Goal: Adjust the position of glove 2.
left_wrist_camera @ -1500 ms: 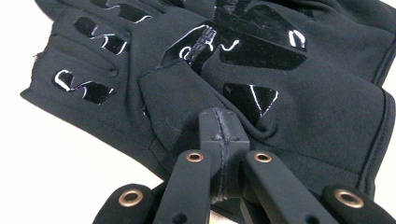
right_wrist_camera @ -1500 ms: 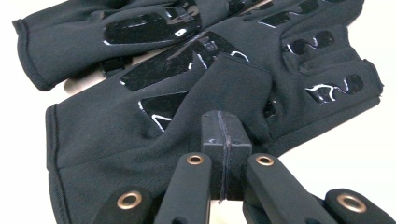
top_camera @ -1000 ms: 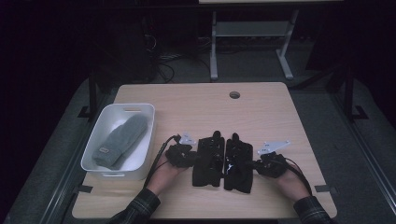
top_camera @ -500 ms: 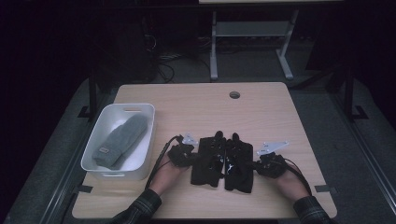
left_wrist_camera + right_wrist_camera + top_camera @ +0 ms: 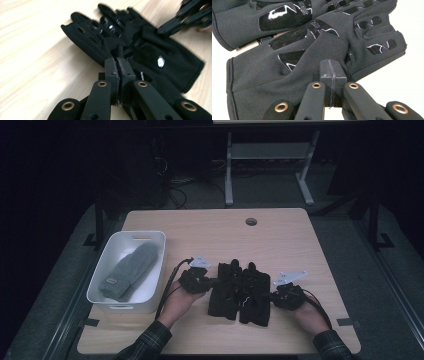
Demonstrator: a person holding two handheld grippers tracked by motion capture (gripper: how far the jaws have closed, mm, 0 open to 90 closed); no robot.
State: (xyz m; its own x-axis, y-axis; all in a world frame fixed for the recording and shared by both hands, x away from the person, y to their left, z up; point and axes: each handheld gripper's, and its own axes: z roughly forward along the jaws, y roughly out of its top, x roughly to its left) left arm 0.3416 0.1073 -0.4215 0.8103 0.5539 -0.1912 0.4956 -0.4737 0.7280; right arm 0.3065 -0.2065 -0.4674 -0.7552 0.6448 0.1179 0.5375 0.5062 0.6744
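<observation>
On the wooden table point(image 5: 280, 237), each hand-held gripper, left point(image 5: 119, 53) and right point(image 5: 332, 65), is clamped on the black gloves point(image 5: 240, 290).

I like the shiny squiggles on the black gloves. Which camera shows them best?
The right gripper view: the glossy grip patches sit close and sharp. The left gripper view shows the black gloves blurrier; the high view shows them as small dark shapes.

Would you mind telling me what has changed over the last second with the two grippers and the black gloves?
The left gripper has just been closing its jaws and now pinches the edge of the left black glove. The right gripper stayed shut on the right black glove. Both gloves lie where they did on the table, and the grey mitten stays in the white bin.
</observation>
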